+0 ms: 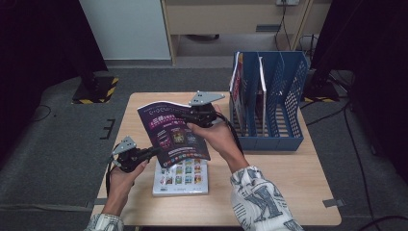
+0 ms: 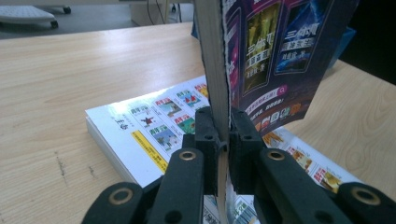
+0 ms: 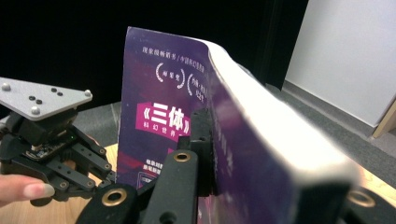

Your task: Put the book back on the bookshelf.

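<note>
Purple book (image 1: 173,134) held above the table (image 1: 288,183)
Left gripper (image 1: 153,152) and right gripper (image 1: 185,115) both pinch it over the white book (image 1: 182,179) near the front edge

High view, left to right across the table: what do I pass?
Left gripper → purple book held up by both grippers → right gripper → blue file rack. The white book lies under the purple one, so I leave it unplaced.

file rack (image 1: 284,96) right, table (image 1: 288,178) front free
</note>
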